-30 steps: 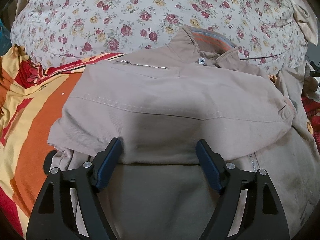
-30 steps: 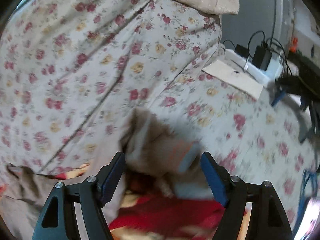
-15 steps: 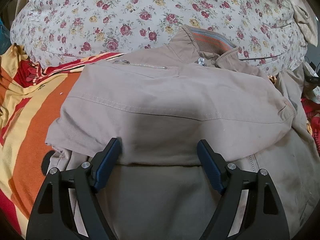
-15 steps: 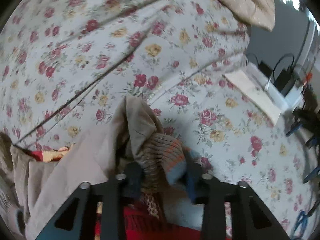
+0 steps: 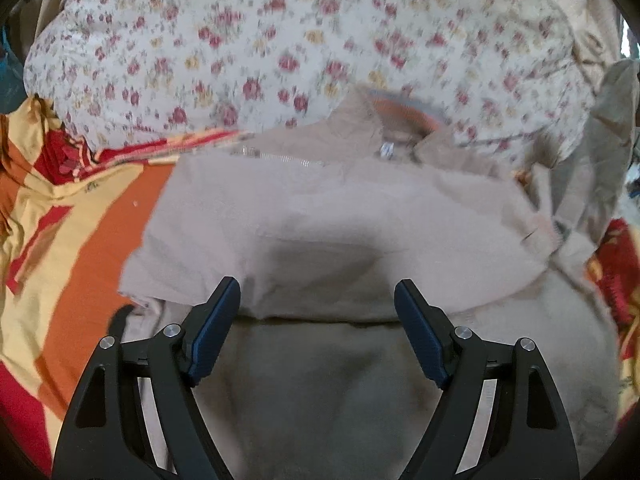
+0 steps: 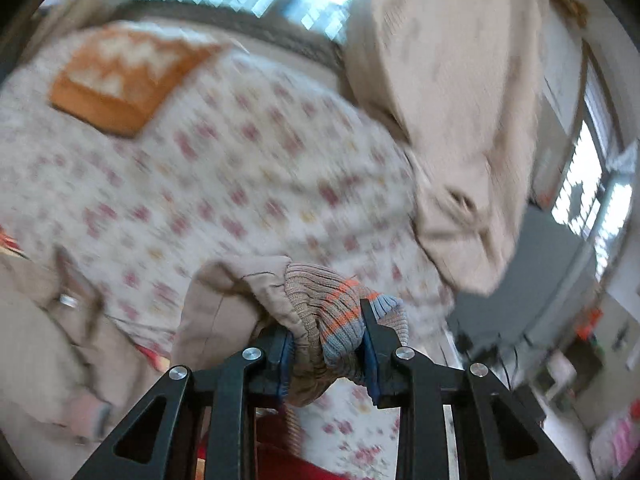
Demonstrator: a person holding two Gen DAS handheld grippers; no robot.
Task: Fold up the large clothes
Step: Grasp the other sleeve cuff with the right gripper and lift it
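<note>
A beige jacket (image 5: 320, 208) with a zip pocket and a striped knit collar lies spread on the bed, one part folded over its body. My left gripper (image 5: 318, 312) is open and empty, hovering over the jacket's lower middle. My right gripper (image 6: 326, 340) is shut on the jacket's striped knit cuff (image 6: 340, 304) and holds the sleeve (image 6: 224, 300) lifted off the bed. That raised sleeve shows at the right edge of the left wrist view (image 5: 600, 152).
A floral quilt (image 5: 280, 40) is bunched behind the jacket. An orange, yellow and red striped sheet (image 5: 68, 232) covers the bed at left. An orange patterned cushion (image 6: 120, 76) and a beige curtain (image 6: 460, 100) are at the back. Cables and clutter lie at far right.
My right gripper closed on the knit cuff and lifted it up off the bed, tilting upward. The left gripper stayed open and shifted only slightly over the jacket.
</note>
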